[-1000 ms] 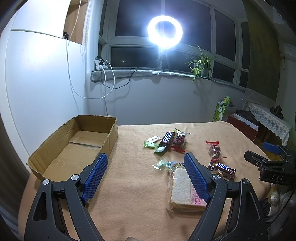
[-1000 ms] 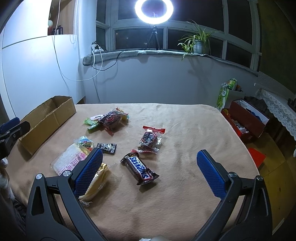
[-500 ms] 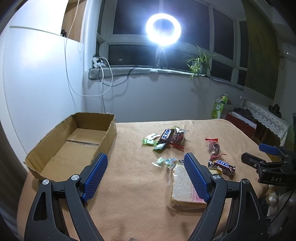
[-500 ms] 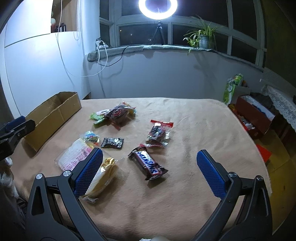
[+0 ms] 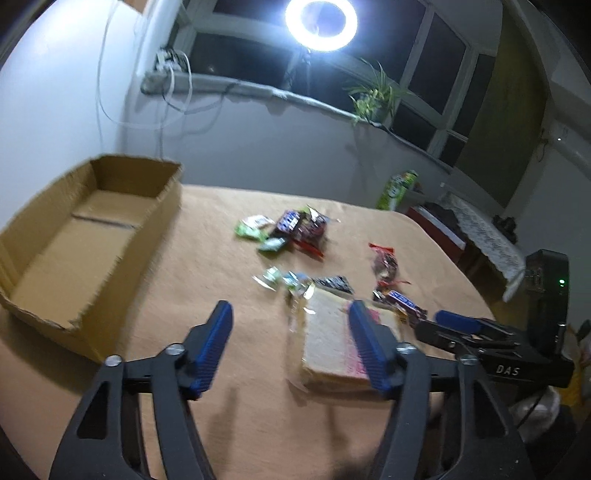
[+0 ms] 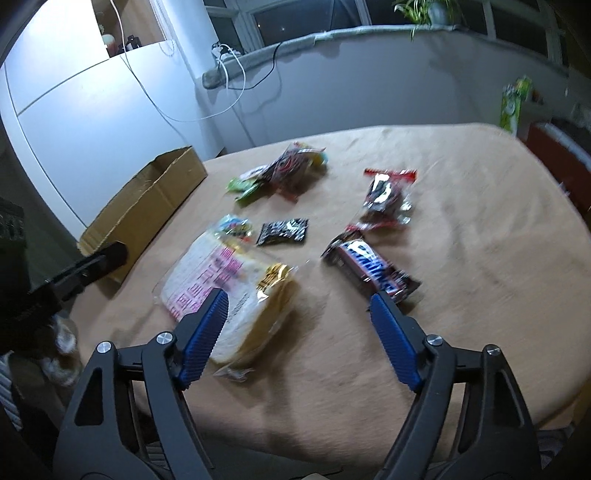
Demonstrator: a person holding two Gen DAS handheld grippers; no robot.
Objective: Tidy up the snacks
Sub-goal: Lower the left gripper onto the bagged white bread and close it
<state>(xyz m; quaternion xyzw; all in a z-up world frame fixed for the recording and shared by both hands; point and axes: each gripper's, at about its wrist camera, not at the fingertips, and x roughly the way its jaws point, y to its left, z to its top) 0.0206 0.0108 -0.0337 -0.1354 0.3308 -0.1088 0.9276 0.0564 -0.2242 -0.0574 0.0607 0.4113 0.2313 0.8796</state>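
Several wrapped snacks lie on a tan tablecloth [image 5: 207, 258]. A bagged slice of bread [image 5: 328, 339] [image 6: 221, 284] lies nearest. A Snickers bar [image 6: 369, 269] [image 5: 404, 303], a small black packet [image 6: 283, 232], a red-ended packet [image 6: 388, 195] and a pile of green and dark packets [image 5: 284, 229] [image 6: 280, 173] lie around it. An open empty cardboard box [image 5: 74, 236] [image 6: 147, 199] stands at the left. My left gripper [image 5: 290, 314] is open, its right finger over the bread. My right gripper [image 6: 297, 306] is open above the cloth between bread and Snickers.
The right gripper's body [image 5: 491, 343] shows at the right of the left wrist view; the left gripper's body [image 6: 74, 273] shows at the left of the right wrist view. A ring light [image 5: 320, 22] and a plant [image 5: 373, 99] stand at the window sill. A red box [image 6: 554, 151] sits beyond the table's right edge.
Both grippers have tipped downward and moved closer to the snacks. The right gripper has swung left toward the bread and Snickers. Both stay open and empty.
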